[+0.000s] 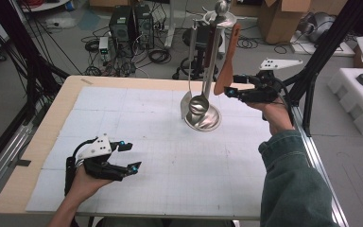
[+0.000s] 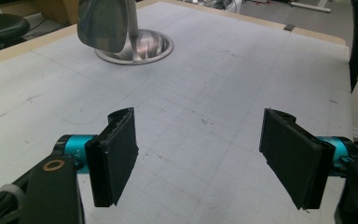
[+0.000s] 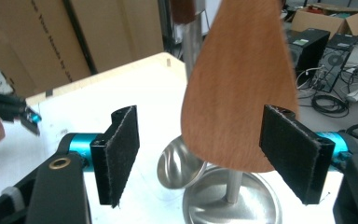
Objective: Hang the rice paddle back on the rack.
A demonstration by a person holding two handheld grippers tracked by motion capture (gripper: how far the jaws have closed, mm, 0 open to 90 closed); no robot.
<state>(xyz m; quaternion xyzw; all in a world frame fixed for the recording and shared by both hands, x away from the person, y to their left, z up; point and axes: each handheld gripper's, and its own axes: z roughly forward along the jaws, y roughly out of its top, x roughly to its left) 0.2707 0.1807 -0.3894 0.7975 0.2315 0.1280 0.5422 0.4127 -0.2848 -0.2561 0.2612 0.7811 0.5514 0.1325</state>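
While a white gridded mat covers most of the wooden table (image 1: 38, 142), a metal utensil stand (image 1: 203, 118) rises from its round base at the far middle of the mat; from the stand's top hang a wooden spatula (image 1: 228, 59), a steel ladle (image 1: 199, 104) and a flat steel turner (image 1: 185, 105), all dangling beside the pole; the spatula's broad blade hangs lowest on the right side of the stand, above the table surface. At that blade the right gripper (image 1: 230, 91) is held up in the air, its jaws spread wide; in the right gripper view the blade (image 3: 240, 84) sits between the two pads, nearer the right-hand one, and whether it touches that pad cannot be told. Down at the near left, the left gripper (image 1: 130, 156) hovers low over the mat with its jaws wide apart and nothing between them.
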